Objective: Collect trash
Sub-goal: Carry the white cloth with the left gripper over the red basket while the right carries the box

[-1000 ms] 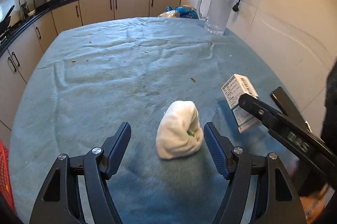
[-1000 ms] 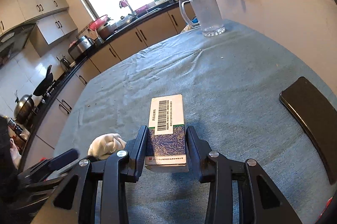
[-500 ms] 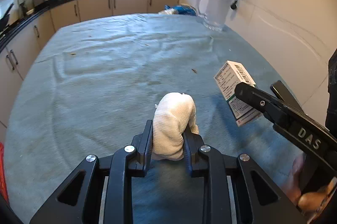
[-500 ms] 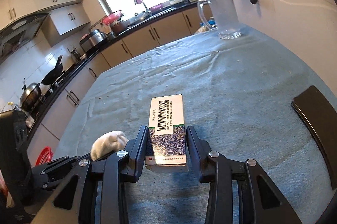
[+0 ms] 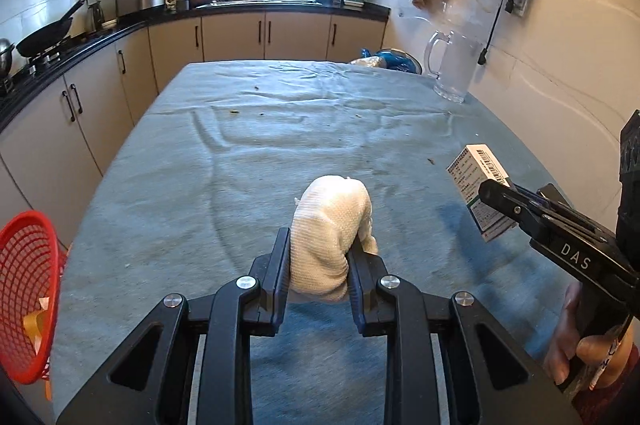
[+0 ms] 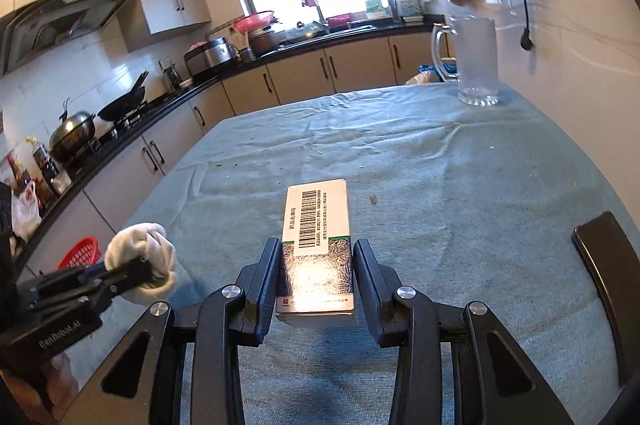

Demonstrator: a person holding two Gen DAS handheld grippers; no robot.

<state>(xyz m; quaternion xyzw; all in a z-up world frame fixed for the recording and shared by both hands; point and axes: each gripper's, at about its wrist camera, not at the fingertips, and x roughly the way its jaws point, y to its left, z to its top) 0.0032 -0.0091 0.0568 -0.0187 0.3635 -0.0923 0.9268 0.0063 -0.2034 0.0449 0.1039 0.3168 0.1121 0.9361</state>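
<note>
My left gripper (image 5: 318, 257) is shut on a white crumpled cloth wad (image 5: 330, 229) and holds it above the blue tablecloth (image 5: 280, 153). The wad also shows in the right wrist view (image 6: 140, 257), low at the left. My right gripper (image 6: 314, 265) is shut on a small cardboard box with a barcode (image 6: 316, 229), held above the cloth. The box also shows in the left wrist view (image 5: 478, 185) at the right, in the other gripper's fingers. A red mesh basket (image 5: 24, 289) stands off the table's left edge, some paper in it.
A glass pitcher (image 5: 454, 69) stands at the table's far right corner by the wall. A flat black object (image 6: 608, 277) lies at the table's right edge. Small crumbs dot the cloth. Kitchen cabinets and counter run along the left and back.
My left gripper closed on the white wad and lifted it off the cloth. My right gripper rose with the box held throughout. Both views now look higher over the table.
</note>
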